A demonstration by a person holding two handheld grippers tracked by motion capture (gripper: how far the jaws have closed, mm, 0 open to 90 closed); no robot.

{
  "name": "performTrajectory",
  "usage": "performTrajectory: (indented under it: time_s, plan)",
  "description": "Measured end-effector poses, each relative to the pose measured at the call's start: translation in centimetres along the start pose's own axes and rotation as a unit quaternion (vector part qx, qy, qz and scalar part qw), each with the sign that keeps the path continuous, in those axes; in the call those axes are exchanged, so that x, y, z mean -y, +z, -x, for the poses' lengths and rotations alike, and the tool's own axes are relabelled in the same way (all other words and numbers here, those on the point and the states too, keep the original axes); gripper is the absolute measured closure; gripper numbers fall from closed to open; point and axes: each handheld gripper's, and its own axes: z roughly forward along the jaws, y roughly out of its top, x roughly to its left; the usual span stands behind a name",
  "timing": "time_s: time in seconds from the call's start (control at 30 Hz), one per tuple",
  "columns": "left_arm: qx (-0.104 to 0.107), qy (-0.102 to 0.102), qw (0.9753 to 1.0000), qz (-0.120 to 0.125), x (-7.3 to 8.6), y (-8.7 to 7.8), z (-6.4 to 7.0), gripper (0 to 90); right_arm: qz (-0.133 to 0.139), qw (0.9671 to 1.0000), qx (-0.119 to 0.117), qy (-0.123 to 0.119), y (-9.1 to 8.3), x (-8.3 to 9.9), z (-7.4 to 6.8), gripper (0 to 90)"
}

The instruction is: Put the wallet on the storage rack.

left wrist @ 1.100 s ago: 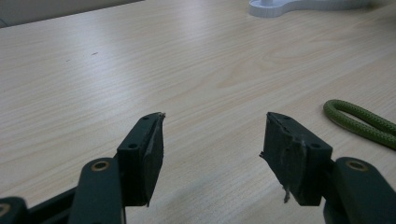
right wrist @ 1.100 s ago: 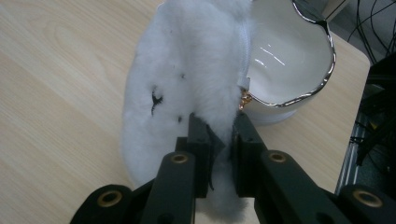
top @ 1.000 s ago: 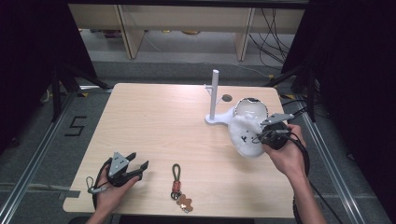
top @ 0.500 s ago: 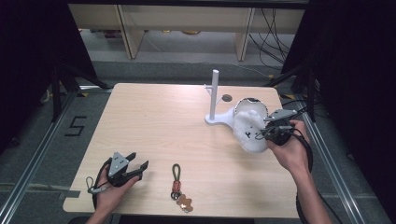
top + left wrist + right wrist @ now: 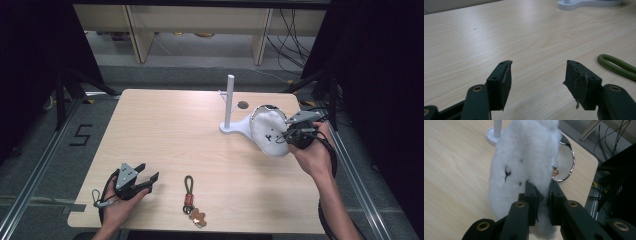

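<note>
Purse within right gripper

Even overhead light – dark surrounds, gripper jaws sl. blurred.

We saw a matt light-wood table, a fluffy white plush bag with a glossy metal ring, a smooth white plastic stand, and a woven green cord.

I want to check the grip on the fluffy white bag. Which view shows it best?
The right gripper view: the right tongs pinch the fluffy white bag at its edge, close up. The high view shows the bag small, partly behind the hand. The left gripper view looks across the table elsewhere.
</note>
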Motion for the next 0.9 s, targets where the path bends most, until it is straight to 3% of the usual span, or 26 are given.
performTrajectory:
  time_s: [0.17,0.2,0.47,0.57,0.7,0.73,0.8,0.9]
  plan:
    - [0.000,0.000,1.0000,0.000,0.0,0.0,0.0,37.4,0.004,1.0000,0.003,-0.005,0.2,-0.1,0.4,81.3]
    - [0.000,-0.001,1.0000,0.000,0.0,0.0,0.0,37.4,0.003,1.0000,0.001,0.005,0.2,-0.2,0.5,81.4]
    - [-0.001,-0.001,1.0000,-0.001,0.0,0.0,0.0,37.4,0.007,0.9999,0.009,0.000,0.1,-0.9,1.0,81.3]
    - [-0.001,-0.001,1.0000,-0.001,0.0,0.0,0.0,37.4,0.007,0.9999,0.011,0.008,0.0,-1.4,1.1,81.3]
    - [0.002,-0.002,1.0000,0.002,0.0,0.1,0.0,37.4,0.015,0.9997,0.016,-0.008,0.3,-2.1,1.7,81.3]
    - [0.002,-0.002,1.0000,0.003,0.0,0.1,-0.1,37.4,0.011,0.9998,0.013,0.001,0.3,-2.2,1.7,81.3]
    - [0.000,-0.003,1.0000,0.001,0.0,0.0,-0.1,37.3,0.017,0.9997,0.017,-0.008,0.6,-2.5,2.0,81.3]
    - [0.000,-0.003,1.0000,0.000,0.0,0.0,-0.1,37.3,0.014,0.9998,0.015,0.001,1.0,-2.9,2.1,81.3]
